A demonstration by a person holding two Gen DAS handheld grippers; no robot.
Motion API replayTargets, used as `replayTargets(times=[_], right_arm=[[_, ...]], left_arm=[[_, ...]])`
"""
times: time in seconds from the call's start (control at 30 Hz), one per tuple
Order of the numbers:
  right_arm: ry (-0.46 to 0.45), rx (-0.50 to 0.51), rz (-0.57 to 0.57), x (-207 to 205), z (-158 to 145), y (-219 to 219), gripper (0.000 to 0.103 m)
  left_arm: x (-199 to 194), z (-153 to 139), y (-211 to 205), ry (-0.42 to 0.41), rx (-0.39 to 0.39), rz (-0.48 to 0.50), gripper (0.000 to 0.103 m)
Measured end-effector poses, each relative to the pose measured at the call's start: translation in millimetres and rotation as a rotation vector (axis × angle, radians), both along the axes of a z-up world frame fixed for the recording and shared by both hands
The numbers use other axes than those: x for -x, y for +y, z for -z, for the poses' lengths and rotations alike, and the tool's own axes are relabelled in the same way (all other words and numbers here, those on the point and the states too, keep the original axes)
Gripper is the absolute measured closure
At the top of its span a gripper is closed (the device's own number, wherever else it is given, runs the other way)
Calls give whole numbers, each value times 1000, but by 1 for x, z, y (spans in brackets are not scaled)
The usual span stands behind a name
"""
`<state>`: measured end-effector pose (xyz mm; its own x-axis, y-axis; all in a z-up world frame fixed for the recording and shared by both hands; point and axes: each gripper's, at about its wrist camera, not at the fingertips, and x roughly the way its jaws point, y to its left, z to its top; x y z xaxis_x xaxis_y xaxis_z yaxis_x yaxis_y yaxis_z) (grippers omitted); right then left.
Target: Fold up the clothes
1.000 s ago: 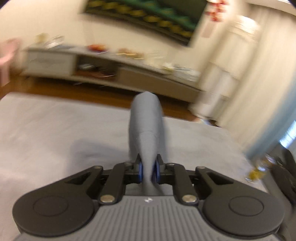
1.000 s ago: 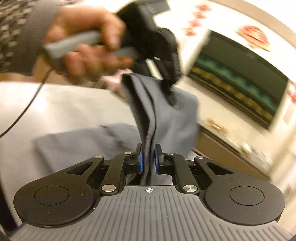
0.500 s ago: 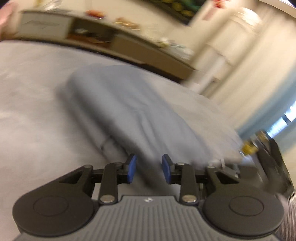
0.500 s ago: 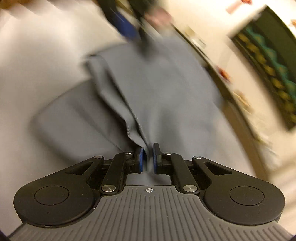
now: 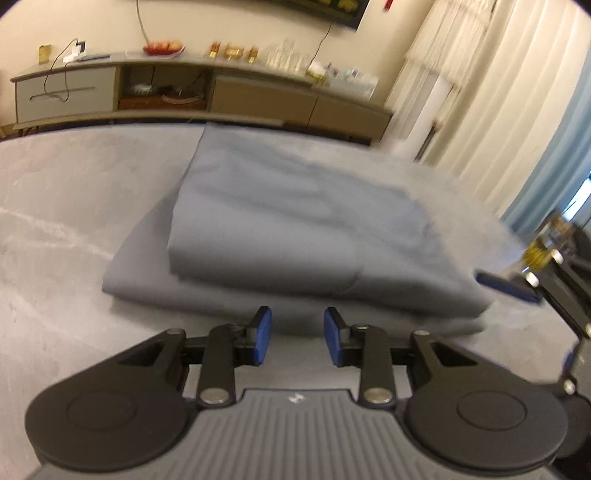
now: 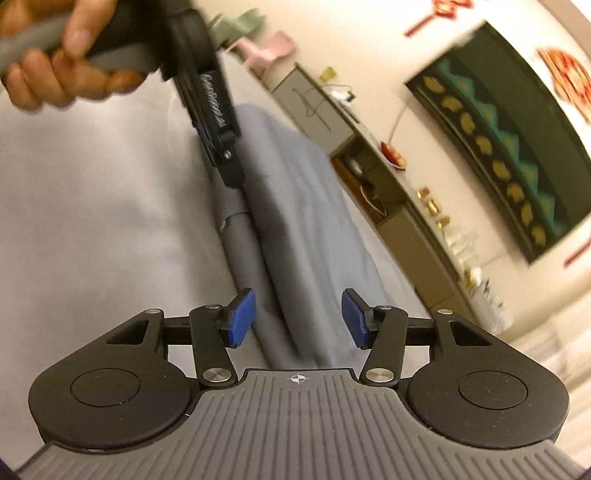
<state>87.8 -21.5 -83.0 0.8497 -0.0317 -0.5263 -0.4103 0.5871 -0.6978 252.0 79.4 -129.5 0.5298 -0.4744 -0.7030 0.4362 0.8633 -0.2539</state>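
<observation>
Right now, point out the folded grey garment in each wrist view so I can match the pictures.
Left wrist: the garment fills the centre, lying flat just ahead of the open left claw.
Right wrist: it runs as a narrow strip up the middle.
Shared landmark: the low cabinet along the wall.

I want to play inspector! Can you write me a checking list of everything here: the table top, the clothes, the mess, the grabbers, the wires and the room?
Surface: grey cloth-covered surface, bare around the garment.
Job's things: grey garment, folded in layers, lying flat.
Clutter: nothing seen on the surface.
Grippers: left hand-held gripper open, empty, at the garment's near edge; right hand-held gripper open, empty, above the fold.
Cables: black wires on the sideboard; one cord down the wall.
Surroundings: sideboard with red dish and glasses; cream curtains; framed picture.
</observation>
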Motion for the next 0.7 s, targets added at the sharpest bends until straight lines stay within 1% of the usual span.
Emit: replayTargets(times=[0.03, 0.07, 0.1, 0.13, 0.17, 0.2, 0.27, 0.3, 0.4, 0.47, 0.57, 0.7], right_arm=[[18, 21, 12, -12, 12, 2, 63], [38, 40, 26, -23, 24, 3, 64], [62, 41, 40, -32, 32, 1, 71], [88, 33, 54, -41, 37, -3, 88], [94, 23, 71, -51, 39, -11, 98], [90, 14, 90, -63, 39, -21, 101], [81, -8, 111, -62, 29, -33, 103], [75, -12, 116, -54, 26, -37, 103], [91, 13, 102, -48, 39, -36, 103], [90, 28, 102, -49, 51, -35, 103], [57, -17, 132, -36, 47, -45, 103], [48, -52, 159, -30, 43, -70, 103]], left_arm=[[-1, 6, 0, 3, -36, -3, 72], [-2, 10, 1, 9, -64, -18, 73], [-4, 14, 2, 15, -78, -37, 75], [-6, 16, 5, 23, -81, -51, 75], [-8, 16, 8, 33, -70, -59, 75], [-10, 15, 12, 45, -57, -65, 72], [-11, 14, 15, 65, -28, -70, 71], [-11, 13, 15, 70, -22, -71, 72], [-9, 9, 12, 72, -30, -75, 73], [-3, 3, 18, 69, -18, -79, 73], [3, -10, 32, 37, 11, -76, 73], [5, -24, 51, 4, 74, -112, 72]])
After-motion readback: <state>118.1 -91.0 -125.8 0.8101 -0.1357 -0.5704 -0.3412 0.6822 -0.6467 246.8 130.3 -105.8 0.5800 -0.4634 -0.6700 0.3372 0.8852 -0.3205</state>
